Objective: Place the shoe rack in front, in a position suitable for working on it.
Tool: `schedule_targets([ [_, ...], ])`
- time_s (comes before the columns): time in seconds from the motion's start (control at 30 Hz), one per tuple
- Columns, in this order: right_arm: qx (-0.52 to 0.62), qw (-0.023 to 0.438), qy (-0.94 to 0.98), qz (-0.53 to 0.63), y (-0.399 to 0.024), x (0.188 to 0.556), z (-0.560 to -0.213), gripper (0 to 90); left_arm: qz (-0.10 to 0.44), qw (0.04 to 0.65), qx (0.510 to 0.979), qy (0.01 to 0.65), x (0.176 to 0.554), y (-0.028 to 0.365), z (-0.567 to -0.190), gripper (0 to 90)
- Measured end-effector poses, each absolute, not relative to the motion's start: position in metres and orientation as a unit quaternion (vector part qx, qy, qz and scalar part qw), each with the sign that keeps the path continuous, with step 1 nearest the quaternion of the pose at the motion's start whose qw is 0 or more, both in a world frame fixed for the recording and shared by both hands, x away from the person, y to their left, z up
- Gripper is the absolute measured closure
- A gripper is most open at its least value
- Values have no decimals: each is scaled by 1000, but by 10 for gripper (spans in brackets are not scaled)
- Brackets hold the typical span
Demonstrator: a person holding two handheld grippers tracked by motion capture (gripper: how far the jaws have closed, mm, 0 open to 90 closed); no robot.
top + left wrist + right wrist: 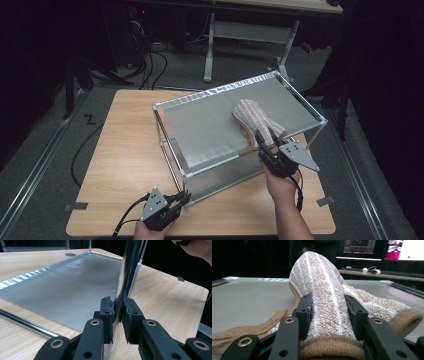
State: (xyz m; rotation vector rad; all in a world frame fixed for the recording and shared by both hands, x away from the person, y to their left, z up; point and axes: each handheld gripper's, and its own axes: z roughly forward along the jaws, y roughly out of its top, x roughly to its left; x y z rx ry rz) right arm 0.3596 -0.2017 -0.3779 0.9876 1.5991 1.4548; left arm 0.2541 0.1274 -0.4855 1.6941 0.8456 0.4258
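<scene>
Mitt (256,120) on the rack's (210,93) top shelf, at about two o'clock from table centre, lies with its brown cuff toward me. My right gripper (267,136) pinches it just above the cuff, terry bulging between the pads (305,315). It looks light, soft and floppy to me, so I judge the free end will sag and drag; the thicker cuff band seems the surest hold. My left gripper (186,198), at seven o'clock, clamps the rack's front corner post (125,285), jaws nearly together on the shiny, probably slippery, tube.
</scene>
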Motion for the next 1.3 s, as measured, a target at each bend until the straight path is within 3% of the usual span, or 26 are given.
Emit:
schedule_targets([
  [0.6, 303, 307, 665, 610, -119, 319, -378, 619, 176, 566, 736, 328, 275, 108, -486, 790],
  [1.03, 277, 287, 677, 618, -106, 304, -376, 584, 168, 573, 731, 331, 276, 107, -488, 783],
  [1.2, 273, 299, 679, 613, -111, 301, -372, 513, 158, 574, 730, 336, 274, 115, -485, 655],
  [1.3, 281, 296, 679, 610, -113, 302, -371, 467, 163, 578, 727, 332, 272, 116, -484, 624],
])
